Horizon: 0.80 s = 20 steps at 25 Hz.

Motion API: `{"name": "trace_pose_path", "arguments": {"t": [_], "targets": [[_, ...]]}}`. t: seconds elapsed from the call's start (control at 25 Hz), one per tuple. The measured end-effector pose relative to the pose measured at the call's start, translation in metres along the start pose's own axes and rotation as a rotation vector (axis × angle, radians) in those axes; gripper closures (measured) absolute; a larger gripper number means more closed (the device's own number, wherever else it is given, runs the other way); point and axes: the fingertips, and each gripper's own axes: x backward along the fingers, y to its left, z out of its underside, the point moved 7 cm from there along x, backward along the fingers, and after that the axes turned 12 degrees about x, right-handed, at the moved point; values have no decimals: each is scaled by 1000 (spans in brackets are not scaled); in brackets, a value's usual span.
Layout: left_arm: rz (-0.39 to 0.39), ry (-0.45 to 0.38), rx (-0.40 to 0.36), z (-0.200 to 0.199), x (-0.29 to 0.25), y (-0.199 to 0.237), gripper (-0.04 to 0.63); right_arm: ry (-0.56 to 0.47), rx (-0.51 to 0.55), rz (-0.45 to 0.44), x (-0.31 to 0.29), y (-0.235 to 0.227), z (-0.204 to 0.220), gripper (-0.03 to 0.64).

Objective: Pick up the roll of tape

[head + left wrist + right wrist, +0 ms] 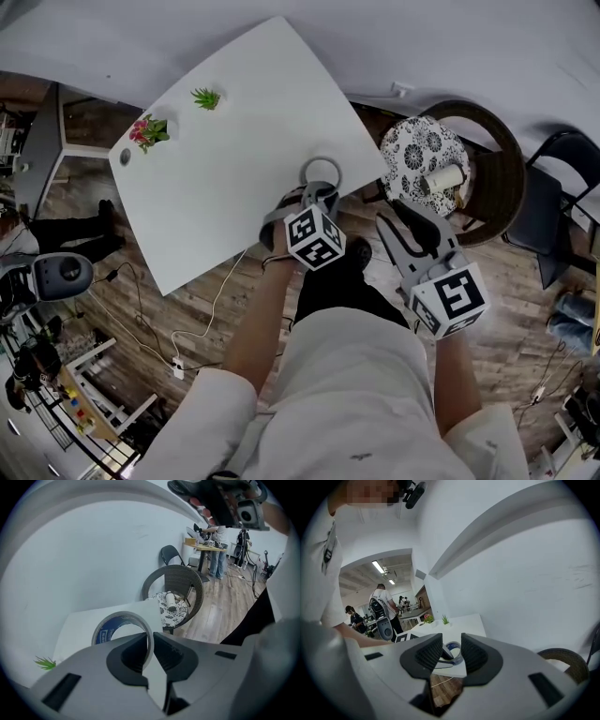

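The roll of tape is a grey ring with a blue inner face. It hangs just over the near corner of the white table. My left gripper is shut on the ring's wall, one jaw inside the hole and one outside. In the left gripper view the tape stands upright between the jaws of the left gripper. My right gripper hovers to the right, beyond the table's edge, open with nothing between its jaws. In the right gripper view the held tape shows far beyond the right gripper.
Two small potted plants, one green and one pink-flowered, stand at the table's far side. A wicker chair with a patterned cushion and a white bottle stands to the right. A cable runs over the wood floor.
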Motion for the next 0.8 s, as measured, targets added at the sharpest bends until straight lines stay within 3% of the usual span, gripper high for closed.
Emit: {"name": "trace_pose_path", "arguments": {"t": [0.8], "targets": [[-109, -242, 156, -23, 103, -13, 541, -103, 10, -62, 5, 12, -14, 492]]}}
